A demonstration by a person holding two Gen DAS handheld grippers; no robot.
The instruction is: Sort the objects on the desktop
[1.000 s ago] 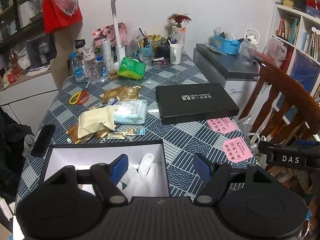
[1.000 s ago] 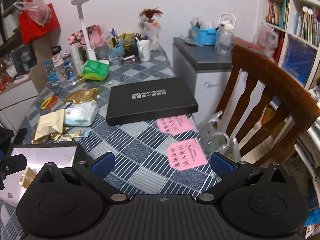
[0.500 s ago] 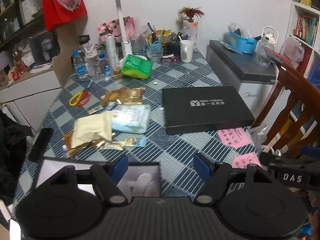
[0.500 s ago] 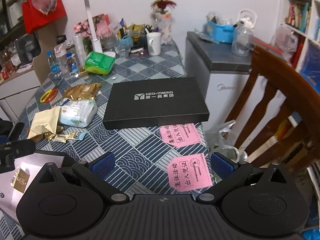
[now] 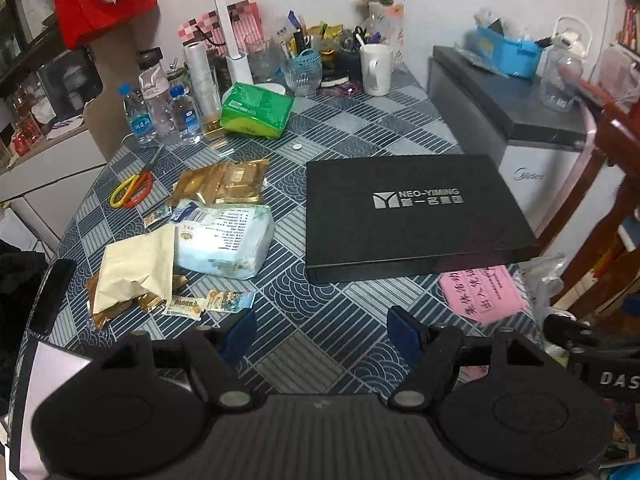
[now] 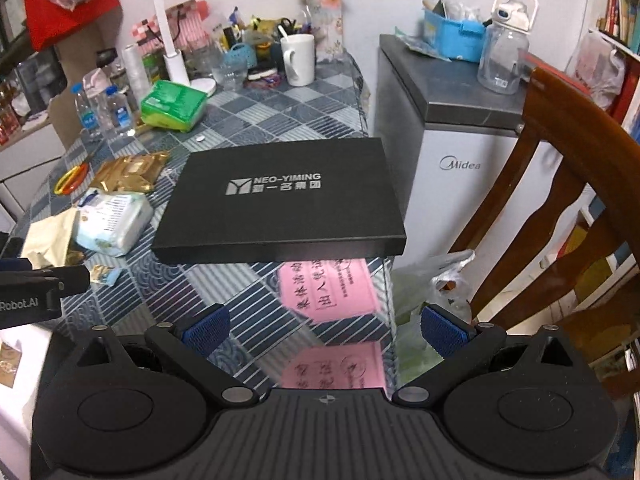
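**Both grippers pulled back from the open box, nothing picked up**

Compared to a second ago, the left gripper (image 5: 318, 330) has backed away from the white-lined open box (image 5: 52, 364). Before, its fingers sat right over the box interior with something white inside; now only a corner of that box shows at the lower left of the left view, and the contents aren't visible anymore. The fingers are spread wide with nothing between them, over bare patterned bench (image 5: 320, 344). The right gripper (image 6: 324, 328) has shifted too: the pink slips (image 6: 328, 290) are now right between its wide-apart, empty fingers, near the bench's right edge.

The bench wears a blue-grey geometric cloth. The big black lidded box (image 5: 408, 212) lies flat in the middle-right, one corner covering part of a pink slip. To its left is the loose stuff to sort: a pale blue wipes pack (image 5: 226, 240), a cream pouch (image 5: 136, 270) touching it, gold foil packets (image 5: 224, 182) just behind, small sachets (image 5: 210, 302) in front, and yellow-orange scissors (image 5: 132, 192) further left. A green tissue pack (image 5: 256, 110) sits toward the back near the water bottles (image 5: 160, 114).

Back of the bench is clutter: white mug (image 5: 376, 68), a small blue basket (image 5: 306, 62) of pens, a lamp stem. To the right there's a small Midea fridge (image 6: 464, 152) with a blue tub (image 6: 452, 38) and a clear jug on top, plus a wooden chair (image 6: 560, 184).
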